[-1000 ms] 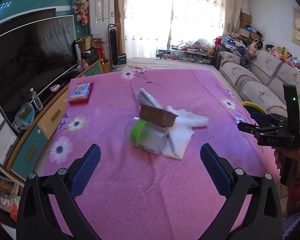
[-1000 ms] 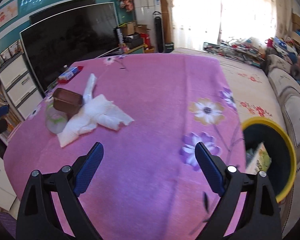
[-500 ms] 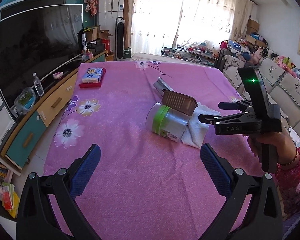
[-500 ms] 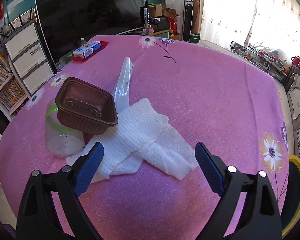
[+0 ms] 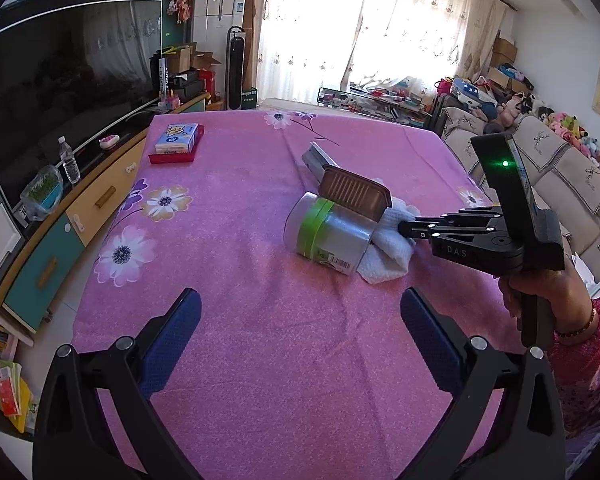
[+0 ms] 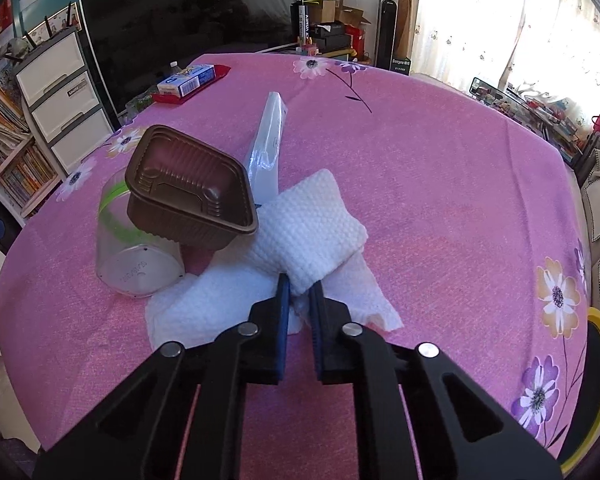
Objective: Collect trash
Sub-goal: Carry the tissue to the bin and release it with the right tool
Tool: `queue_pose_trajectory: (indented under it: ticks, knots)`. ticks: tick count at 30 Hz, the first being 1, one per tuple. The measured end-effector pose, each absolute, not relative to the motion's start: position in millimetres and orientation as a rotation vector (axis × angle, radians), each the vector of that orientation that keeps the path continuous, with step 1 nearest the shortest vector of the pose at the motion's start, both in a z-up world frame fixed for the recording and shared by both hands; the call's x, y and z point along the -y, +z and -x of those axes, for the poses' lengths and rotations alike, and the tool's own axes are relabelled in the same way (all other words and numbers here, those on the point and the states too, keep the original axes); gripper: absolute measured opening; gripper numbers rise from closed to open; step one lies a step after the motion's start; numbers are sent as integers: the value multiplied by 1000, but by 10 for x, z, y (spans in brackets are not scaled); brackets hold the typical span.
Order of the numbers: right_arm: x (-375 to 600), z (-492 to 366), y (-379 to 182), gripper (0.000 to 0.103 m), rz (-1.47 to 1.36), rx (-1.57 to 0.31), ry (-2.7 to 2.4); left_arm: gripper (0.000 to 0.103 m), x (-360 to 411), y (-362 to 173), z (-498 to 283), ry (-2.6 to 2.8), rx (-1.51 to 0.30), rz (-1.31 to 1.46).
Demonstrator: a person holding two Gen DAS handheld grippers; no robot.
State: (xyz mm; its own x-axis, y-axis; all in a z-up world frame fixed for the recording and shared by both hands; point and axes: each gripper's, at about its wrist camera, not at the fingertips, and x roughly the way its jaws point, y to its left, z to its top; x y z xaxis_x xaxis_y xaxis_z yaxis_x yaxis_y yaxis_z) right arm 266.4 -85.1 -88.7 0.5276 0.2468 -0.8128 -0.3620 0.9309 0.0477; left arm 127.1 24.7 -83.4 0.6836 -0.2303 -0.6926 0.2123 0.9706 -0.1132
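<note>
R gripper pinched shut on white paper towel mid pink tablecloth; L gripper open, hovering near. Risk: towel runs under brown tray & clear jar, so lifting may tip tray, roll jar off edge

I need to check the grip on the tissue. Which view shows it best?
Right wrist: the right gripper is shut on the tissue, seen close. Left wrist shows the tissue mostly behind the jar.
</note>
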Motion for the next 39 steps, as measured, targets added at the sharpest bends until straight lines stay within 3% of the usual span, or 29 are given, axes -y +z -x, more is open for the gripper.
queue_pose_trajectory:
  ticks: [23,32,39]
  knots:
    - [2195,-1664,-12,8,-98,-690,174,98,8,-903,-1277,-287,-797,3]
    - [3120,-1570,46,8,-158,-645,-75,98,161,-912,-1319,-303,-802,-18]
    - [3812,-1753,-238,8,-192,-700,-257,98,268,-921,-1366,-304,-812,-33]
